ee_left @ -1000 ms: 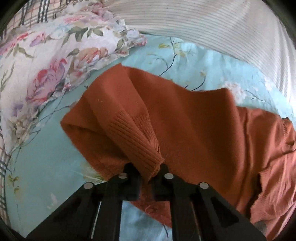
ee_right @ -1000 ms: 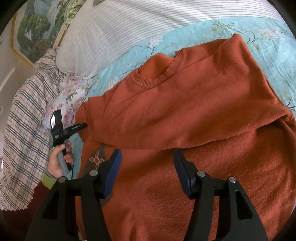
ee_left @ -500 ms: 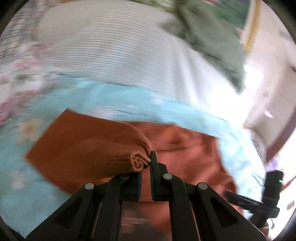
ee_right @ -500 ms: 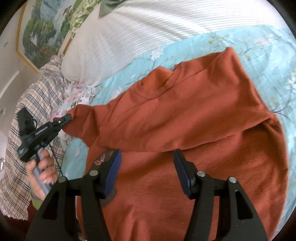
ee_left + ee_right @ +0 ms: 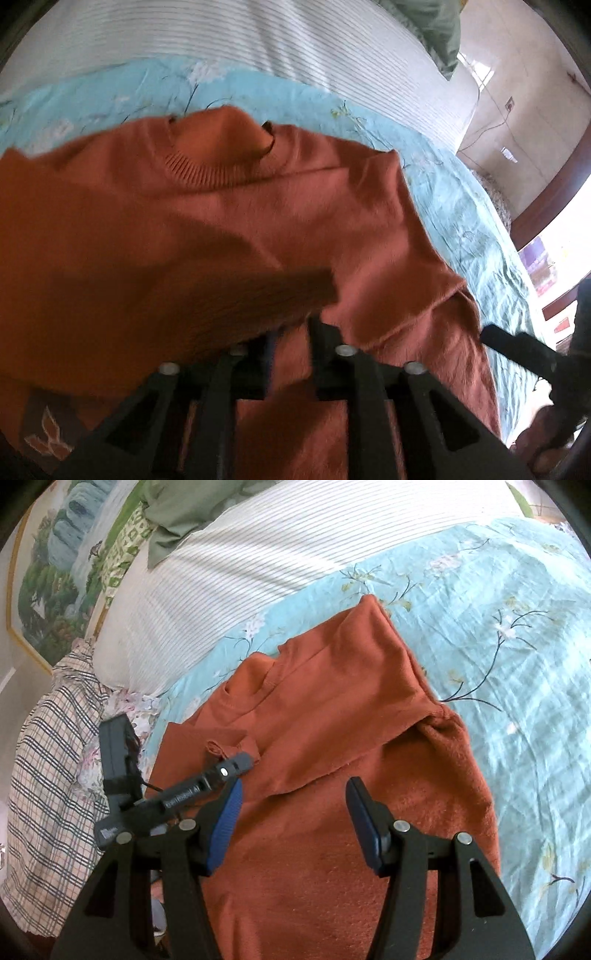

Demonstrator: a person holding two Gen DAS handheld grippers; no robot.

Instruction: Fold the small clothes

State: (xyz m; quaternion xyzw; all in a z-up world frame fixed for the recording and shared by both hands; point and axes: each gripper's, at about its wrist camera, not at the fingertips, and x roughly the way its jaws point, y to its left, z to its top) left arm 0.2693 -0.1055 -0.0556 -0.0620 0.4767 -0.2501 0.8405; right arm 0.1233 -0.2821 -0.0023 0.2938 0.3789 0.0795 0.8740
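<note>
A rust-orange knit sweater [image 5: 332, 731] lies on the light blue floral bedspread [image 5: 498, 609], neck toward the pillows; it also fills the left wrist view [image 5: 258, 206]. Its right sleeve is folded across the chest. My left gripper [image 5: 291, 328] is shut on the ribbed cuff of the left sleeve [image 5: 288, 291] and holds it over the sweater's chest; from the right wrist view the same gripper [image 5: 240, 762] shows at the cuff [image 5: 229, 747]. My right gripper [image 5: 293, 797] is open and empty, hovering above the sweater's lower body.
A white striped pillow [image 5: 258, 565] lies beyond the sweater. A plaid cloth [image 5: 48, 768] and a floral pillow [image 5: 136, 709] lie at the left. A landscape picture [image 5: 55, 572] hangs behind. The right gripper's handle [image 5: 524, 354] shows at the right of the left wrist view.
My left gripper has carried the left sleeve cuff from the bed's left side inward across the sweater's chest. My right gripper has stayed open above the sweater's lower body.
</note>
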